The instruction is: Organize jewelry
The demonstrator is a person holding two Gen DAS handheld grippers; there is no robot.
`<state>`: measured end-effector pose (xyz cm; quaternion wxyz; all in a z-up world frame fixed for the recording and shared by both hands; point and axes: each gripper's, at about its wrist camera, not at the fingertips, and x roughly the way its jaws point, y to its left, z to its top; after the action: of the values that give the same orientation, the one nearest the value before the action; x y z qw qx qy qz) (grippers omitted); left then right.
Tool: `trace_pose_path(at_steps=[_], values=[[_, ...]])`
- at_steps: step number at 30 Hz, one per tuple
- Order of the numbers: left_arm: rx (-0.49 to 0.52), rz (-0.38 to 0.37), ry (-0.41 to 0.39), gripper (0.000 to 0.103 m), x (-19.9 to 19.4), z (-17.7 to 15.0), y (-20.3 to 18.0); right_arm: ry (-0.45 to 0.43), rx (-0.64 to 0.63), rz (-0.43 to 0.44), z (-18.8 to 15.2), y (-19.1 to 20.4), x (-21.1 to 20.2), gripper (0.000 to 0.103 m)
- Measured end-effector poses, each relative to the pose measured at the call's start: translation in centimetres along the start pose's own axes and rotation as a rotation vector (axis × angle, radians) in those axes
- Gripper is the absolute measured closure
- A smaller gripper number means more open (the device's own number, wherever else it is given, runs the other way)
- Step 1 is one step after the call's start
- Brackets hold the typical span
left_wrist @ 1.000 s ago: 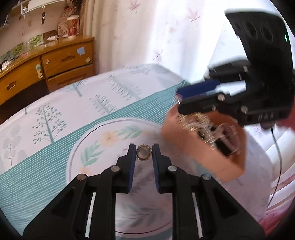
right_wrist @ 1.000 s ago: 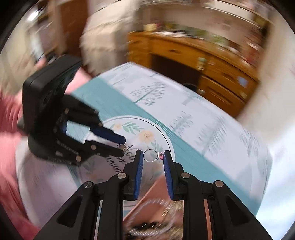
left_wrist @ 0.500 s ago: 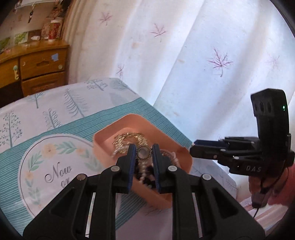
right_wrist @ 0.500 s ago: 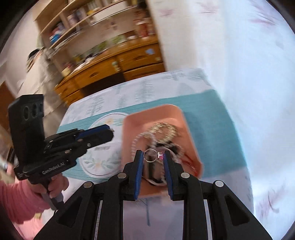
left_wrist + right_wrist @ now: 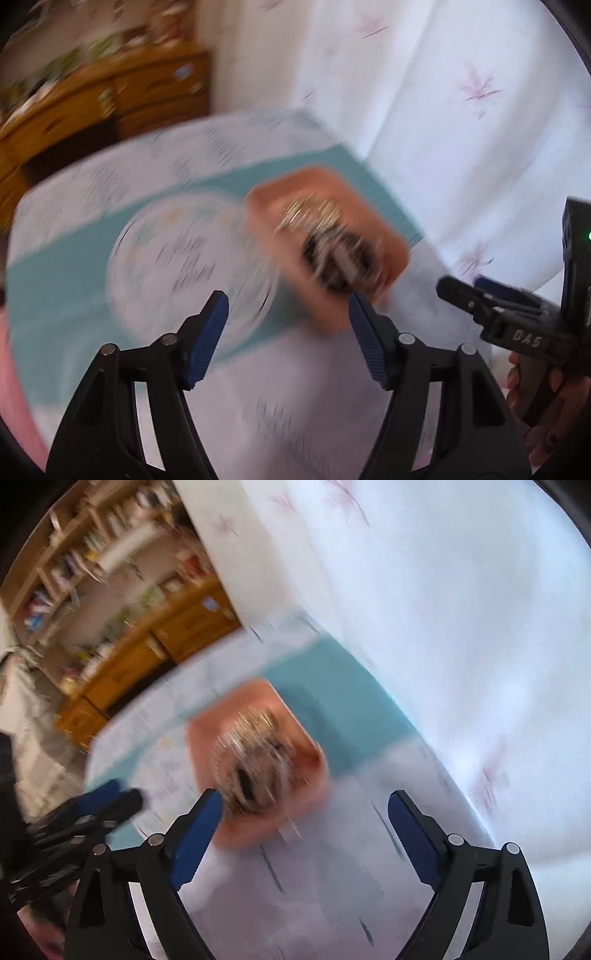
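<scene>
Left claw (image 5: pixel 288 314) spread wide, empty; right claw (image 5: pixel 304 814) spread wide, empty; both hover near the orange tray (image 5: pixel 388 236) of jewelry (image 5: pixel 310 218), views blurred

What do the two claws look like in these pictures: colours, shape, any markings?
Both are black plastic frames with silver rivets and ribbed blue pads. The left claw shows this in its own camera, the right claw likewise. The right body carries white letters "DAS" and a green light.
</scene>
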<state>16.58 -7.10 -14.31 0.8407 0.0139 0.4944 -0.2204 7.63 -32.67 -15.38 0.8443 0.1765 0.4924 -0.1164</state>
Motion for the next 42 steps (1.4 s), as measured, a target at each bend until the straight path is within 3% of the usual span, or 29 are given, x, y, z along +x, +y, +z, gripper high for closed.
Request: trace_pose_path(at_steps=[2, 5, 10, 13, 16, 19, 21, 25, 32, 42], values=[[-0.088, 0.051, 0.059, 0.038, -1.2, -2.0, 0.6, 0.095, 0.017, 0.003, -1.9, -0.3, 0.4, 0.011], [-0.255, 0.074, 0.121, 0.038, -3.2, -5.4, 1.0, 0.242, -0.002, 0.097, -5.4, -0.2, -0.6, 0.011], [-0.386, 0.130, 0.143, 0.036, -6.8, -9.0, -1.1, 0.303, -0.151, 0.122, -8.8, 0.1, -5.2, 0.005], [-0.370, 0.158, 0.117, 0.024, -9.2, -9.4, -3.2, 0.280, -0.188, 0.153, -8.8, -0.4, -8.7, 0.003], [-0.306, 0.180, 0.100, 0.023, -11.3, -8.3, -5.4, 0.240, -0.264, 0.130, -7.6, -0.3, -11.6, 0.003], [-0.243, 0.248, 0.023, 0.017, -14.3, -6.4, -7.6, 0.242, -0.278, 0.114, -6.7, -0.4, -14.5, 0.002], [-0.219, 0.296, -0.023, 0.001, -15.9, -5.8, -8.8, 0.258, -0.235, 0.135, -5.6, -1.0, -15.6, 0.002], [-0.208, 0.386, -0.074, 0.000, -17.9, -6.4, -10.0, 0.217, -0.222, 0.164, -4.5, -1.5, -18.2, 0.002], [-0.264, 0.425, -0.078, 0.000, -19.5, -9.7, -10.3, 0.139, -0.292, 0.209, -5.7, -0.5, -21.0, 0.001], [-0.382, 0.465, -0.079, 0.000, -20.3, -12.1, -9.0, 0.088, -0.420, 0.231, -6.6, 1.8, -21.4, 0.000]])
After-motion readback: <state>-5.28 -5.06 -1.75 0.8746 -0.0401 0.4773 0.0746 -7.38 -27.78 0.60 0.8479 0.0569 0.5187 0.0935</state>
